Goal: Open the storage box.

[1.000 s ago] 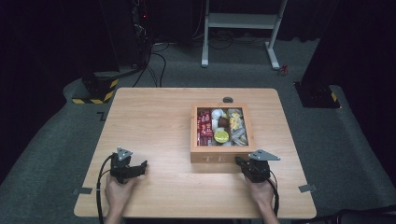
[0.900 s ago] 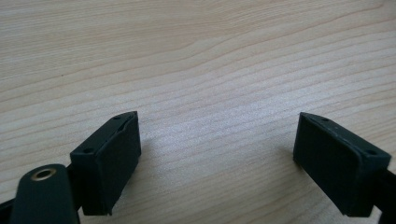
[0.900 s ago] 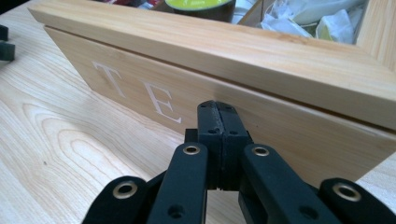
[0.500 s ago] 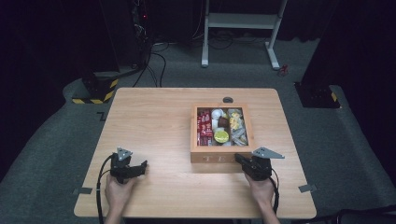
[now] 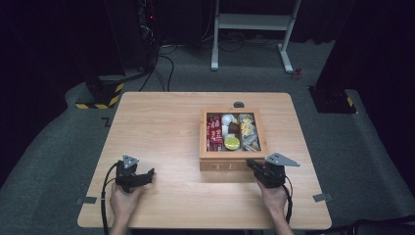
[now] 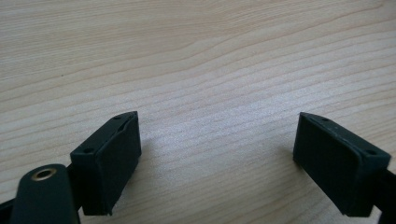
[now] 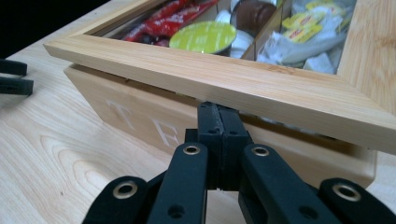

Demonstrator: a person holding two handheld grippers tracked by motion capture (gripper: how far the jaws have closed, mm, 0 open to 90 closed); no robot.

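Note:
A wooden tea box [image 5: 228, 164] with "TE" cut into its front stands right of the table's middle. Through its window-framed lid [image 7: 261, 88] I see red sachets [image 5: 214, 129], a yellow-green capsule [image 5: 232, 143] and yellow tea bags [image 5: 246, 128]. My right gripper [image 5: 253, 165] is shut, and its tips [image 7: 219, 114] sit under the lid's front edge. That edge stands a little above the box front [image 7: 140, 121]. My left gripper [image 5: 147, 174] rests open on bare wood at the near left, nothing between its jaws [image 6: 217, 154].
A small dark disc [image 5: 239, 104] lies on the table [image 5: 161, 122] behind the box. On the floor beyond stand a white frame [image 5: 254, 22] and a yellow-black striped base [image 5: 98, 100]. The left gripper's jaws [image 7: 14, 77] show far left of the box.
My right gripper has edged slightly forward against the box front. The left gripper has stayed put.

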